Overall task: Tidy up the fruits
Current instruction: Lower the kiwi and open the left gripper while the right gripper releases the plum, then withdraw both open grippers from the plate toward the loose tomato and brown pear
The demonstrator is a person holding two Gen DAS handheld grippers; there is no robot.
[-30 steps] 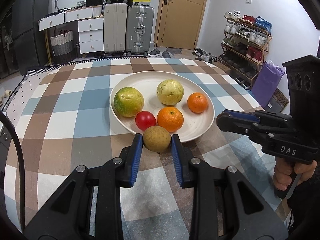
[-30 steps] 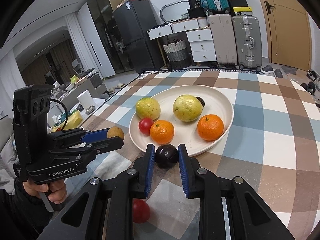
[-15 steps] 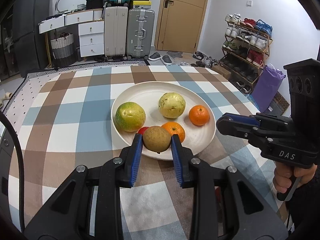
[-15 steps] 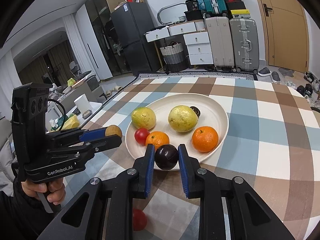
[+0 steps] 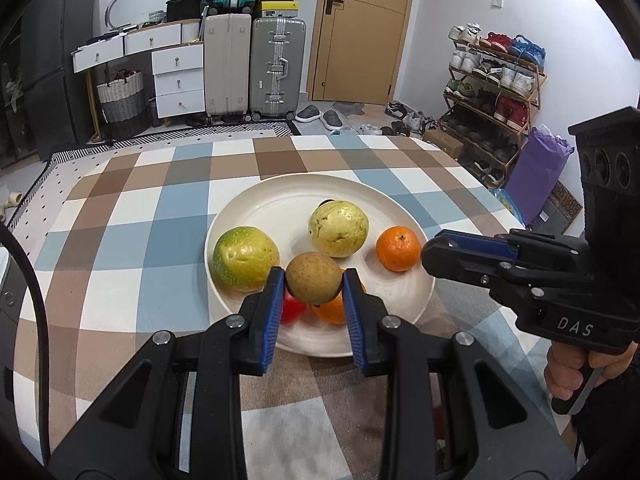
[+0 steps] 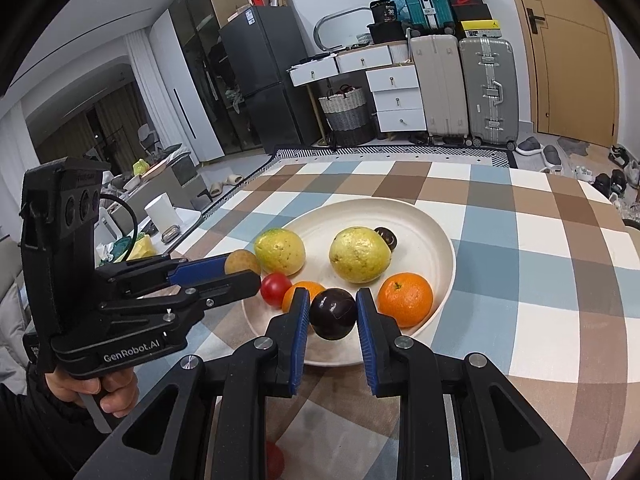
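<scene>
Currently, left wrist view: left gripper (image 5: 314, 284) clamps a brown round fruit (image 5: 314, 278) over the near half of the white plate (image 5: 280, 204), above a red tomato (image 5: 292, 310); best lowered onto bare plate before release, and being near-spherical it shows no clear long axis. Right wrist view: right gripper (image 6: 333, 314) pinches a dark purple fruit (image 6: 333, 314) over the plate's near rim beside an orange (image 6: 405, 299); also round, direction indeterminate
</scene>
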